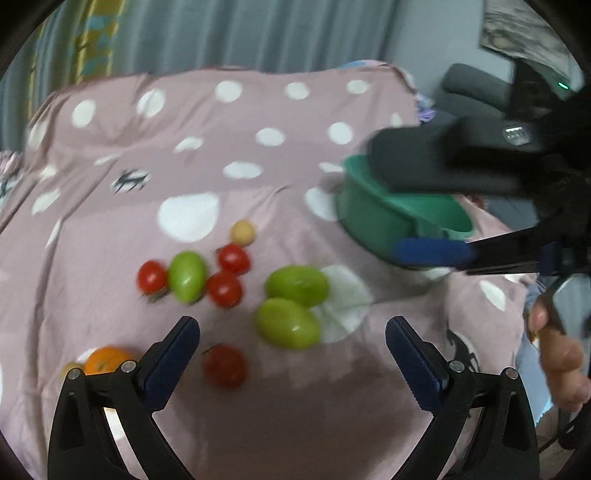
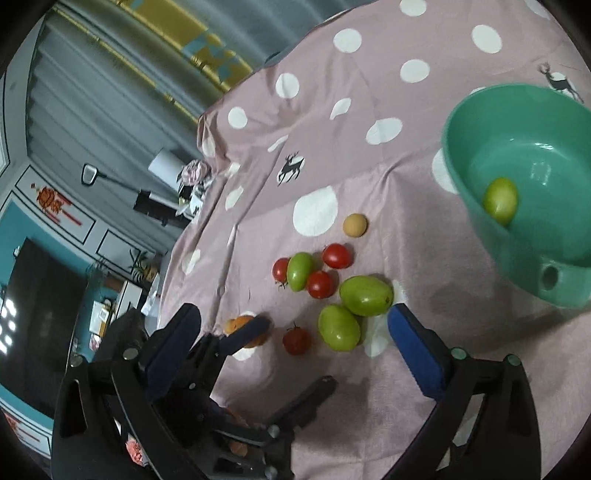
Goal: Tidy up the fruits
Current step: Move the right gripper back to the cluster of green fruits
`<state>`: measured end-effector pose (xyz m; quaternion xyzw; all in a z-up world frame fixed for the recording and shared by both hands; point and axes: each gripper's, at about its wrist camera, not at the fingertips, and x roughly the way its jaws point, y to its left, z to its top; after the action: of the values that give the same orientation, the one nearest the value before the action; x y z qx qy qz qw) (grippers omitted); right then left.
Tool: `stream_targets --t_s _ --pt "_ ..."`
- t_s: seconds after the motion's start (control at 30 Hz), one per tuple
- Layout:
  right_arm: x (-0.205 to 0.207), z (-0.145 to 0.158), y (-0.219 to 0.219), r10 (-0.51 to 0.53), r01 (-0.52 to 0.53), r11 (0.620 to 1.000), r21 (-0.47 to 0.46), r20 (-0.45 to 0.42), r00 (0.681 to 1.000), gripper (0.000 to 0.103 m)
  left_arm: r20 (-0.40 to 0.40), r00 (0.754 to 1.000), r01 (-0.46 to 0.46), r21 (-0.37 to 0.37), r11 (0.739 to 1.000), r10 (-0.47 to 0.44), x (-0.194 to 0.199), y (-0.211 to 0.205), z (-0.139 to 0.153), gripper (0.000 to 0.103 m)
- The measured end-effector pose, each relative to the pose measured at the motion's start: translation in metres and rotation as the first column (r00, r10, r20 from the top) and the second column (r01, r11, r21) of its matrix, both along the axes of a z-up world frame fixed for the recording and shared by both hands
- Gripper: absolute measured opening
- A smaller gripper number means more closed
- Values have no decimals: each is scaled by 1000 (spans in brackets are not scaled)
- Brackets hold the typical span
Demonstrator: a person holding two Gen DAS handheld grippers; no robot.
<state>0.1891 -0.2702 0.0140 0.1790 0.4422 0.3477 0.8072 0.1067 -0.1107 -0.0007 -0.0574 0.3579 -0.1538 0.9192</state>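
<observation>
Fruits lie on a pink dotted cloth [image 1: 240,129]: two large green ones [image 1: 291,306] [image 2: 351,310], a smaller green one [image 1: 187,275] among three red tomatoes [image 1: 225,288], another red tomato [image 1: 225,363] [image 2: 295,340], a tan fruit [image 1: 242,232] [image 2: 355,224] and an orange [image 1: 105,360] [image 2: 245,328]. A green bowl [image 1: 373,218] [image 2: 461,155] holds one green fruit [image 2: 500,199]. My left gripper [image 1: 291,354] is open and empty above the fruits. My right gripper [image 2: 293,332] is open and empty; it shows in the left wrist view [image 1: 428,214] over the bowl.
The cloth drops off at the far and right edges. Grey curtains [image 1: 258,33] hang behind. A sofa [image 1: 469,92] stands at the far right. A hand [image 1: 561,354] shows at the right.
</observation>
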Motion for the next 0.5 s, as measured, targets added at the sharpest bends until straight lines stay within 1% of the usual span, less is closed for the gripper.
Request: stream_targets --t_s 0.07,0.13,0.17,0.2,0.27,0.3,0.33,0.37,0.4,0.47,0.5 --pt "4 -7 4 20 -20 1000 11 -34 999 91 -24 1000 11 -16 1000 -11 6 -1 -4 100" --pt "7 -15 6 35 -33 999 28 -80 996 86 -56 998 10 -72 997 -14 11 2 -11 100" --pt "10 -20 7 40 -36 999 34 -109 993 82 -56 998 7 -98 995 -12 11 5 -13 100" --pt "11 -24 8 37 -34 999 25 -132 991 80 -49 999 0 -119 993 -6 10 6 -13 100" --pt "13 -30 12 16 -20 999 -28 -142 990 76 -48 999 -12 -171 985 3 13 10 -13 100" --pt "13 -31 14 10 -17 999 -48 -143 990 75 -50 999 -13 -183 983 4 15 10 -13 98" --pt "13 -33 15 8 -18 998 -64 -146 989 73 -54 998 -16 -185 983 6 17 9 -14 96" --pt "14 -36 19 11 -24 996 -85 -153 988 68 -61 998 -16 -175 984 6 19 8 -14 89" --pt "15 -38 21 13 -30 994 -104 -157 987 65 -73 997 -12 -166 986 0 21 6 -15 81" --pt "17 -43 25 1 -28 987 -160 -169 986 58 -116 993 -2 -137 991 -14 29 3 -19 72" --pt "19 -46 27 -2 -30 984 -176 -179 984 56 -126 992 -2 -119 993 -13 30 3 -21 71"
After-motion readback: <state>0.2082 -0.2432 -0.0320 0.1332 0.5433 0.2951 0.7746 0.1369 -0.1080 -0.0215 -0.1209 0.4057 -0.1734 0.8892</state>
